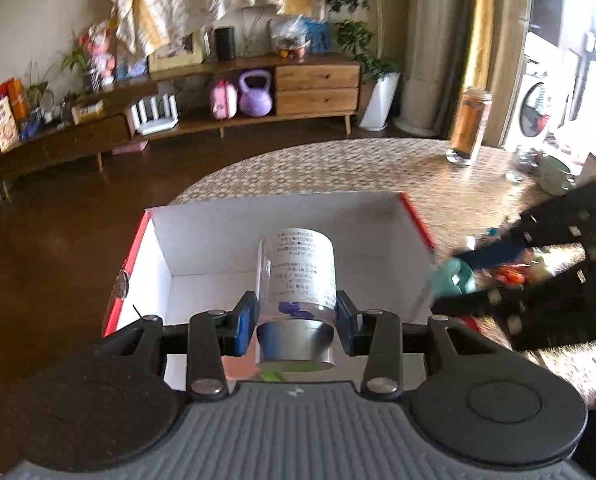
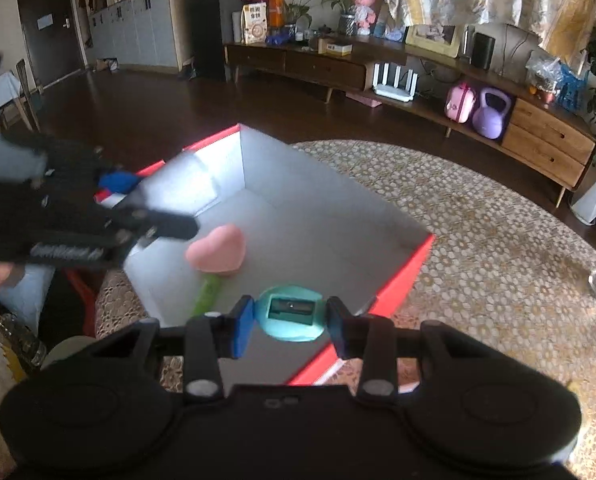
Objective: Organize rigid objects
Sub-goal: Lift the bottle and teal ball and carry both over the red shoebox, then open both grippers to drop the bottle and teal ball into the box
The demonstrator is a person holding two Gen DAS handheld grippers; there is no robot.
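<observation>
Jar (image 1: 298, 276), clear with a printed label and a metal lid, sits clamped between the left gripper (image 1: 296, 320) pads just above the lid, hanging over the red-edged box (image 1: 416, 216); likely glass, so stiff, smooth and breakable, best held low where it is. Right gripper (image 2: 290, 318), jaws partly closed, pinches a teal sharpener (image 2: 290, 314) by its sides: light, hard plastic. Farther in, a pink heart (image 2: 217, 252) and a green stick (image 2: 207, 294) lie on the box floor

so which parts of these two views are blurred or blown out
Left wrist view: the right gripper is motion-smeared, the window blown out; the clear white-labelled jar stays sharp. Right wrist view: the left gripper smears; the teal oval pencil sharpener is crisp.
</observation>
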